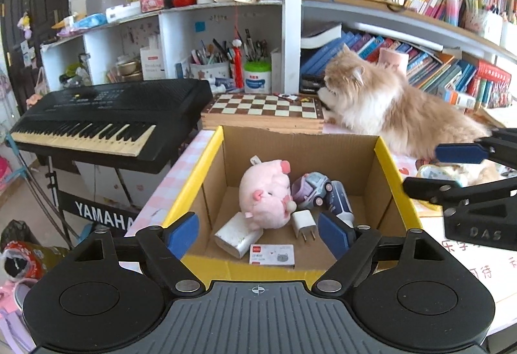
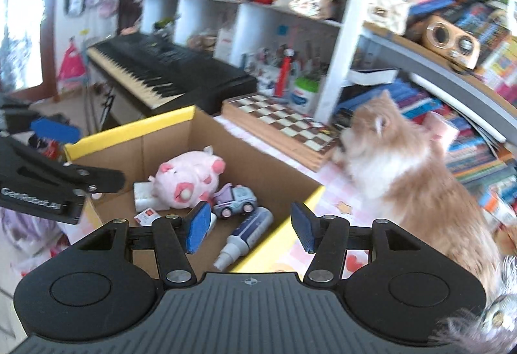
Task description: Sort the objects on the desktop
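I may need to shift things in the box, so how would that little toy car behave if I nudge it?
The toy car seems to sit on its wheels, so it would probably roll rather than slide. It looks like small hard plastic, likely light and stiff. Wedged between the pink plush pig and the tube, it may not travel far.

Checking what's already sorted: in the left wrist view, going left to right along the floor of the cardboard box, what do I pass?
Power bank → pink plush pig → white charger plug → toy car → spray bottle. The small card box lies in front, under the pig and plug, so I leave it unordered.
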Demonstrator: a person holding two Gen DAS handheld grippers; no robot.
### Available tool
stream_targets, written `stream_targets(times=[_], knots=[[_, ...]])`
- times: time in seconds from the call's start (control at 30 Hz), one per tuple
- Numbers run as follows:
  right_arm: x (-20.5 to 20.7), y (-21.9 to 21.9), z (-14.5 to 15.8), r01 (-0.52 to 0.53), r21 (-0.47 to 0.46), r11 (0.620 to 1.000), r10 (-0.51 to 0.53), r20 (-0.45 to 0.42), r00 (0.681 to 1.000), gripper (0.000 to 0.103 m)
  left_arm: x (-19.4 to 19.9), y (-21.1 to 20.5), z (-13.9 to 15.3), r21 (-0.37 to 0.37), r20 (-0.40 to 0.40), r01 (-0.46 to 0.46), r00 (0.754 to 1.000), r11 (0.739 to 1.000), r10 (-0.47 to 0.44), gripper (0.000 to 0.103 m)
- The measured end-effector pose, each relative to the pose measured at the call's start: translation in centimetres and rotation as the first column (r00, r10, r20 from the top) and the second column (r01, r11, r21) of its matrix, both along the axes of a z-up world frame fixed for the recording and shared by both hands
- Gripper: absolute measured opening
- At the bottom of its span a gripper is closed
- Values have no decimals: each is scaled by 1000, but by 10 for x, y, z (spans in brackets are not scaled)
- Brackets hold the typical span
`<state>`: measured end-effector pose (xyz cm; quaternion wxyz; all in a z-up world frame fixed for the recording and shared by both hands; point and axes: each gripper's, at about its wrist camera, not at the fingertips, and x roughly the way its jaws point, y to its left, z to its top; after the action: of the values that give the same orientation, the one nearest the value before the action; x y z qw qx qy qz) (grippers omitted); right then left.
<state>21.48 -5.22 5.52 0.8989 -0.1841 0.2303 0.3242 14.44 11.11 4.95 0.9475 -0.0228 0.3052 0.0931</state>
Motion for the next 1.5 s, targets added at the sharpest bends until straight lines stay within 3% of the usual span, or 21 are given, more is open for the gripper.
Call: stream_targets(times=[0.3,0.73,0.83,1.13,1.5], knots=[[-45,-28,1,174,51,983,-174,-9,985,55,-47,4,-3,-38,14,18,1000,999,-17,84],[-124,-61,-19,389,98,916,-378,-107,919,55,-108,2,-13,-53,-9,29,1000,998,-30,84],[-139,-63,-25,424,99,900,-412,-121,903,55,-119,1,-16,-48,-6,23,1000,999,-23,89],[-172,-52,-42,452,87,888,-438,-149,887,60,-150,-8,-30,-39,-10,6,1000,999,-7,90],[-192,-41,-46,412,49,910,-404,-122,906,67,-161,-27,-36,-8,-31,124,992,992,-124,90]])
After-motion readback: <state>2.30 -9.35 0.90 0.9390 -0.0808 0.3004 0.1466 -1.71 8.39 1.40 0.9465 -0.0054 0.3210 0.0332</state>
